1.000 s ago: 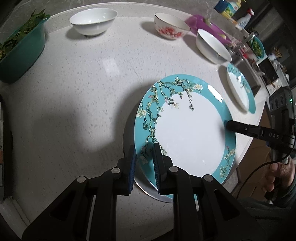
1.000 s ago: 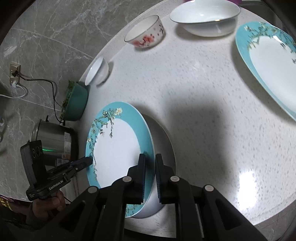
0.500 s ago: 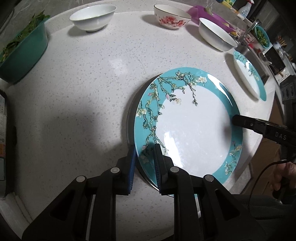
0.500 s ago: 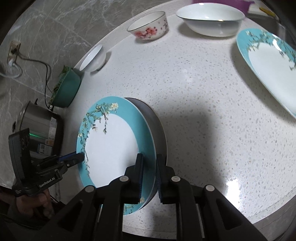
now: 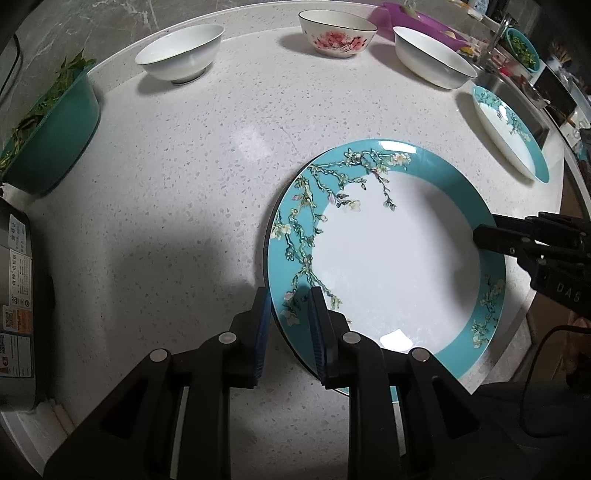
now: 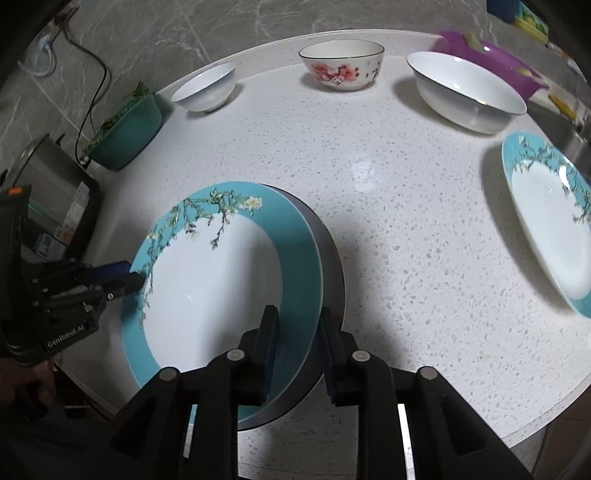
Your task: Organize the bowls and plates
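Here we are over the white speckled counter (image 5: 177, 192), and the big teal-rimmed blossom plate (image 5: 391, 258) lies on top of a dark grey plate (image 6: 330, 266), near the counter's near edge. The left tongs (image 5: 288, 328) straddle the plate's left rim: one blue pad sits outside the rim on the counter side, the other over the teal band. A small gap shows on the outer side, so they are slightly spread and not pinching.

Across the plate, the right tongs (image 6: 295, 350) bracket the right rim, and their jaws are opening right now. The teal rim and the grey plate's edge both pass between the two fingers (daylight shows on either side of the rim), so no pinch there either. In the left wrist view the right tongs' tip pokes in over the plate's right rim.

Further out, a second blossom plate (image 6: 554, 218) lies well apart at the right side of the counter. Along the far edge sit three bowls: a plain white bowl (image 5: 181, 51) at the left, a red-flowered bowl (image 5: 338, 33) in the middle, and a wide white bowl (image 5: 432, 57) at the right. A green tub of leafy greens (image 5: 51, 129) stands at the far left.
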`<control>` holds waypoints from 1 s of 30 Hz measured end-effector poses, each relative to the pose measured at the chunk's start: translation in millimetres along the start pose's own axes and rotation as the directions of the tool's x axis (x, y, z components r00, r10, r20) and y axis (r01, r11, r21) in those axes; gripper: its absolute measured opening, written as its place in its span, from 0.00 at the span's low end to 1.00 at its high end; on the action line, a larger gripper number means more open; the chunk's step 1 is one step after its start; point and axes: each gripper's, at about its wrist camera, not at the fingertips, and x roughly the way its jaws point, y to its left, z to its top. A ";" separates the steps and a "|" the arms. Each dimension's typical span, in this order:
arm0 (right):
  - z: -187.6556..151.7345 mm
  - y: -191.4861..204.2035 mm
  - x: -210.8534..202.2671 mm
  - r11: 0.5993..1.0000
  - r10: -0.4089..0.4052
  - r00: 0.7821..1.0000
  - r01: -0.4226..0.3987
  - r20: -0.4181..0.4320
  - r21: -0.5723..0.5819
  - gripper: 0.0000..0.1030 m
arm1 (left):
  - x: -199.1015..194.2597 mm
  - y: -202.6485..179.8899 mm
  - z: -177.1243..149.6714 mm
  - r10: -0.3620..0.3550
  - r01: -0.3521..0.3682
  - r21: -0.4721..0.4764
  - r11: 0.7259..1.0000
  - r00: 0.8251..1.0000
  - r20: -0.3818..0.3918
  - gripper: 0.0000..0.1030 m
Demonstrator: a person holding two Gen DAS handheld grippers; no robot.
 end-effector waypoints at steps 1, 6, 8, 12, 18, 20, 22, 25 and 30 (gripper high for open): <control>-0.5 0.9 0.0 1.000 -0.012 1.000 0.012 0.002 -0.009 0.25 | 0.3 -0.1 -0.2 -0.001 0.001 -0.001 1.000 1.000 0.002 0.21; -2.5 5.9 0.0 0.997 -0.064 0.998 0.065 0.019 -0.042 0.28 | -3.5 2.8 -0.4 0.001 -0.001 -0.010 1.000 1.000 0.032 0.50; -2.4 7.7 0.2 0.996 -0.074 0.997 0.075 0.024 -0.047 0.29 | -6.5 4.4 2.4 -0.001 0.002 -0.015 1.000 0.999 0.047 0.50; -2.3 8.0 -2.2 0.997 -0.068 0.997 0.070 0.034 -0.041 0.32 | -21.3 6.2 10.4 -0.021 0.025 -0.040 0.999 0.995 0.093 0.52; 1.7 -18.4 -52.0 0.999 0.034 0.987 -0.039 0.157 0.029 0.74 | -56.5 -19.1 43.5 -0.235 0.253 -0.056 0.966 0.946 0.222 0.81; 3.6 -41.8 -70.8 0.995 0.058 0.980 -0.072 0.192 0.068 0.80 | -61.2 -38.3 55.9 -0.326 0.348 -0.059 0.936 0.916 0.234 0.90; 6.3 -75.7 -89.1 0.986 0.067 0.973 -0.098 0.221 0.131 0.80 | -62.6 -58.9 66.1 -0.376 0.396 -0.046 0.917 0.898 0.230 0.90; 7.2 -135.3 -112.8 0.957 0.094 0.960 -0.161 0.265 0.243 0.81 | -56.2 -93.8 82.1 -0.399 0.414 -0.030 0.910 0.891 0.215 1.00; 3.1 -228.7 -141.1 0.906 0.166 0.930 -0.275 0.327 0.323 1.00 | -32.5 -146.5 111.9 -0.346 0.375 -0.121 0.919 0.915 0.205 1.00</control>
